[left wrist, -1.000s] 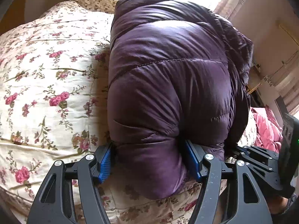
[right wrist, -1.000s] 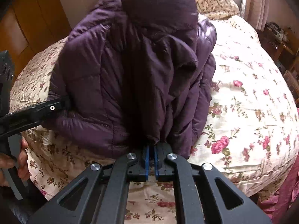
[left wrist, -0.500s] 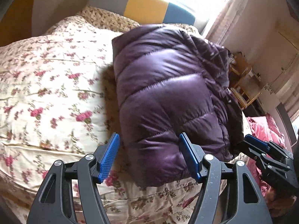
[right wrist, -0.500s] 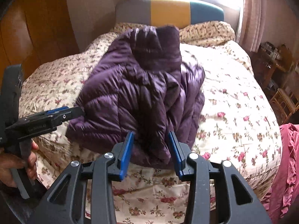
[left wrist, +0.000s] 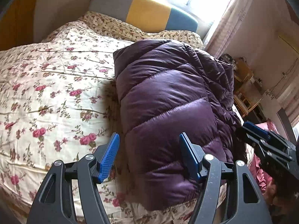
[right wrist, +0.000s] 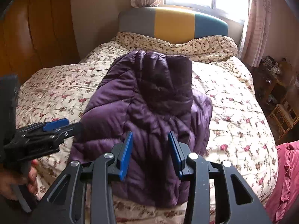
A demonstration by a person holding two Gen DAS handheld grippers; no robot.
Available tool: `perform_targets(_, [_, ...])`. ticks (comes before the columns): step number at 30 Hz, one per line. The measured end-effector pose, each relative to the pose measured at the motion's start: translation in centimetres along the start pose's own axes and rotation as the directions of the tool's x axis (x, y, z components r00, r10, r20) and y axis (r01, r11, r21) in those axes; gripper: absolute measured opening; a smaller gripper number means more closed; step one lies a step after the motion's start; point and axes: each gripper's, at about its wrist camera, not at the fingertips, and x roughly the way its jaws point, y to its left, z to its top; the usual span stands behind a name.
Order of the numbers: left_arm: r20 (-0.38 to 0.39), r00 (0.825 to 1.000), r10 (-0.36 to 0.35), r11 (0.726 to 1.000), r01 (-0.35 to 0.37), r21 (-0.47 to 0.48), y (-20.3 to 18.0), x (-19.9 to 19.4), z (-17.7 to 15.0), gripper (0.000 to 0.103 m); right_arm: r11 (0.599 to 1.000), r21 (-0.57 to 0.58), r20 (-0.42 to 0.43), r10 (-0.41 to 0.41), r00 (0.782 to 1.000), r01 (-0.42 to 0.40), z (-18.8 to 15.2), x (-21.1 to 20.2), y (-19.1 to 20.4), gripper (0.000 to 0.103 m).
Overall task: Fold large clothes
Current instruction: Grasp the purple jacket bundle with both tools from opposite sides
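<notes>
Two grippers hover apart, both empty: the left gripper (left wrist: pixel 149 156) gapes wide, the right gripper (right wrist: pixel 150 149) about half open. Beyond, one purple puffer jacket (right wrist: pixel 149 102), folded and puffy, lies on the floral bedspread (right wrist: pixel 233 102).

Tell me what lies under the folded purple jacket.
The purple jacket rests on the floral bedspread, which shows all around it. Whatever is directly beneath the jacket is covered and cannot be seen.
</notes>
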Motion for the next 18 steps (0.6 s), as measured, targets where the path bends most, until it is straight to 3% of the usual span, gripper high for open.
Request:
perform_targets(7, [-0.021,1.0,-0.012,0.999,0.013,0.045,-1.0,1.5,1.2,0.066,0.998,-0.034,-0.075,-0.059,0.995,0.057,1.1,3.3,-1.1,0.037])
perform_targets(16, [-0.062,0.998,-0.033,0.994,0.039,0.099,-2.4,3.9,2.1,0.066,0.996,0.004,-0.198,-0.084,0.977,0.086,-1.4,7.7,-3.8,0.04])
perform_targets(18, [-0.071,0.997,-0.033,0.993,0.041,0.11,-2.7,4.6,2.2,0.066,0.995,0.024,-0.209,-0.095,0.973,0.102,-2.1,8.1,-4.6,0.046])
